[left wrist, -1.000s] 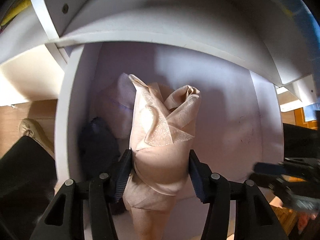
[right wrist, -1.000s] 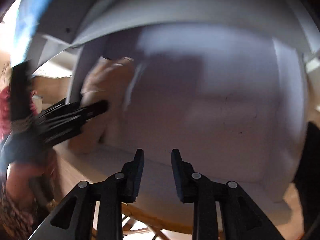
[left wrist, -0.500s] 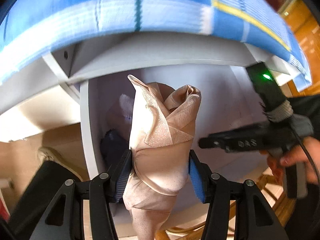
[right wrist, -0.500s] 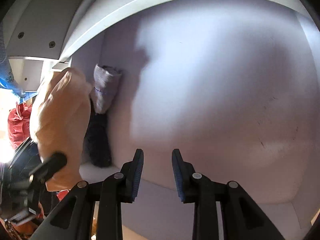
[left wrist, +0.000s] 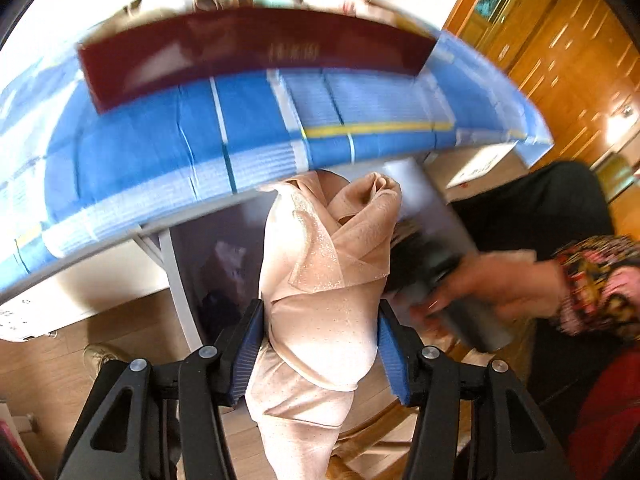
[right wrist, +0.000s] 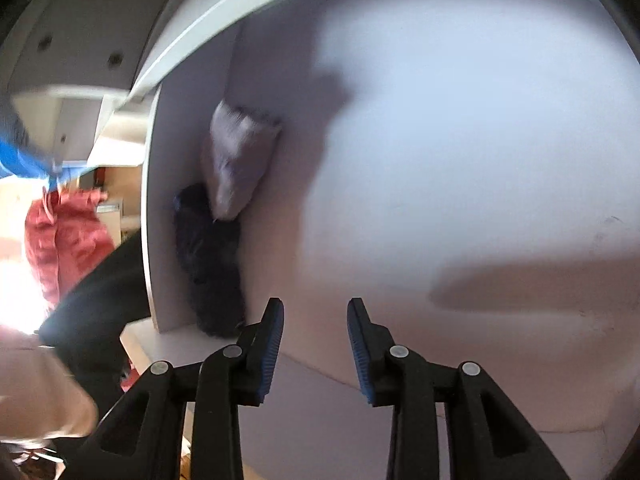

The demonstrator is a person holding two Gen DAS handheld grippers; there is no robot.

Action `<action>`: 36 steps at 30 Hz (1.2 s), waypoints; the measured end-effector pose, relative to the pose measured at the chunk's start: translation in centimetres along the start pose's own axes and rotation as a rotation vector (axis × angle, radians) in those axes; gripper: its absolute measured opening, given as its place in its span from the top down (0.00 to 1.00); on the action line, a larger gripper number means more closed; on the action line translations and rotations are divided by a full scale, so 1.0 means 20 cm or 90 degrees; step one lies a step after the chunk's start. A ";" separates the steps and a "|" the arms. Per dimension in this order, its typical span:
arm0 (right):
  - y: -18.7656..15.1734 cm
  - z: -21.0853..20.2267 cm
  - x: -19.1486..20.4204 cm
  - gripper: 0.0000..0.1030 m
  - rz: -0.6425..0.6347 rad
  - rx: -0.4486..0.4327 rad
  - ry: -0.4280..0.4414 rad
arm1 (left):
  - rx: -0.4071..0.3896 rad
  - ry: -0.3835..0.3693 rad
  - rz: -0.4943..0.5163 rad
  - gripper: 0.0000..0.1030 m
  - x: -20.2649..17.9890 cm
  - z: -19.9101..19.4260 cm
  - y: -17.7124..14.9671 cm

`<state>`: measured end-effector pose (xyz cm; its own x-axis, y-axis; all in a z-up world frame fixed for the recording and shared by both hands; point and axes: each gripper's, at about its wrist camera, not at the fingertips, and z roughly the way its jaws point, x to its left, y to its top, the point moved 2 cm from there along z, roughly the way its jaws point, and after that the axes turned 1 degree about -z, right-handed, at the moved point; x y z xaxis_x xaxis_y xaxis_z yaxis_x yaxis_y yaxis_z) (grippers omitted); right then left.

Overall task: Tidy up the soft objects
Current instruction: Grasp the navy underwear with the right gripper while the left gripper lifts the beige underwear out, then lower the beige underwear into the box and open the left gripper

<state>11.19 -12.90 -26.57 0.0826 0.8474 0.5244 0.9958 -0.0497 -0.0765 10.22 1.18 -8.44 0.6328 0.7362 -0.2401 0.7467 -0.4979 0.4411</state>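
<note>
My left gripper [left wrist: 320, 344] is shut on a rolled beige satin cloth [left wrist: 332, 280] and holds it upright, raised in front of the top edge of a white shelf unit. My right gripper [right wrist: 315, 332] points into the white cubby [right wrist: 460, 160]; its jaws are opening and nothing lies between them. Against the cubby's left wall a pale lilac bundle [right wrist: 240, 160] leans over a dark navy bundle [right wrist: 212, 264]. A corner of the beige cloth [right wrist: 40, 392] shows at the lower left of the right wrist view.
A blue striped cloth [left wrist: 240, 136] covers the shelf top, with a dark red box [left wrist: 248, 56] on it. A person's hand [left wrist: 492, 288] with a patterned sleeve grips the right tool's handle. Red fabric [right wrist: 68, 240] lies outside the cubby's left wall. Wooden floor lies below.
The left gripper rose with the beige cloth from inside the cubby to the level of the shelf top. The right gripper pushed deeper into the cubby and its jaws spread wider.
</note>
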 end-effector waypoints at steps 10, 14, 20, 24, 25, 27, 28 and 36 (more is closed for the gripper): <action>0.03 0.22 0.22 0.59 -0.035 0.042 0.048 | -0.065 -0.021 0.007 0.47 -0.05 -0.28 0.05; 0.06 0.28 0.31 0.59 -0.034 0.048 0.073 | -0.044 -0.008 0.007 0.47 -0.03 -0.31 0.00; 0.11 0.39 0.43 0.58 -0.078 0.070 0.020 | -0.028 -0.002 -0.008 0.47 -0.04 -0.28 -0.08; 0.10 0.43 0.42 0.71 -0.077 0.077 0.037 | -0.026 -0.001 -0.005 0.47 -0.06 -0.28 -0.09; 0.09 0.42 0.41 0.72 -0.081 0.076 0.036 | -0.025 -0.001 -0.004 0.47 -0.06 -0.27 -0.09; 0.08 0.38 0.39 0.73 -0.096 0.075 0.013 | -0.025 -0.002 -0.004 0.47 -0.07 -0.26 -0.08; 0.07 0.37 0.38 0.73 -0.103 0.074 0.002 | -0.025 -0.003 -0.004 0.47 -0.07 -0.26 -0.08; 0.03 0.09 0.08 0.73 -0.067 0.059 -0.153 | -0.025 0.000 0.019 0.47 -0.16 -0.23 -0.05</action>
<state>11.89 -10.71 -27.33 -0.0442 0.9471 0.3178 0.9896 0.0850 -0.1159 6.64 1.40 -4.20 0.6548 0.7211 -0.2263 0.7187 -0.5015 0.4816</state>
